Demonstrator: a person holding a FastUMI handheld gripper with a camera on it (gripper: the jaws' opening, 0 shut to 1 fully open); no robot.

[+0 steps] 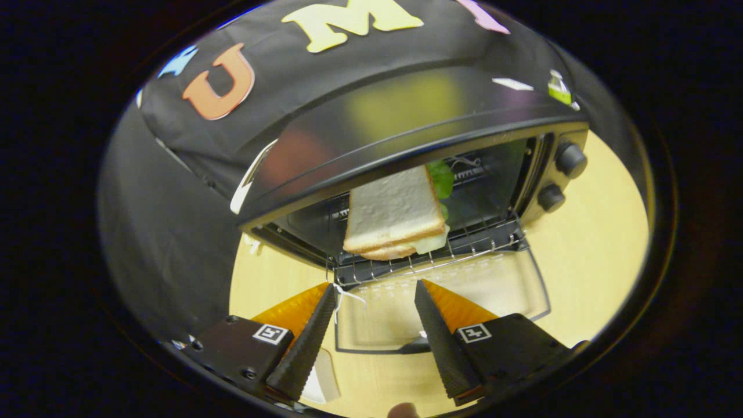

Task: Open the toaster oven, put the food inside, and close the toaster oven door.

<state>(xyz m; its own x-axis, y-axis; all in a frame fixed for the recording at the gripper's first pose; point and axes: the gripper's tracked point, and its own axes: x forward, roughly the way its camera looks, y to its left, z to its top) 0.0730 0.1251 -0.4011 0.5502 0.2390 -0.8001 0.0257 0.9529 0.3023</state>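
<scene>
A black toaster oven (406, 125) stands on a light wooden table (586, 255), its glass door (441, 299) folded down flat toward me. On the wire rack (464, 247) inside lies a sandwich (395, 215) of white bread with green lettuce showing at its far side. My gripper (376, 290) hovers over the lowered door, just short of the rack, open, with nothing between its fingers. The sandwich sits beyond the fingertips, apart from them.
Two round knobs (570, 159) sit on the oven's right panel. The door's dark handle (415, 346) lies near the right finger. A white object (322, 380) rests on the table by the left finger. Black cloth hangs behind and to the left of the oven.
</scene>
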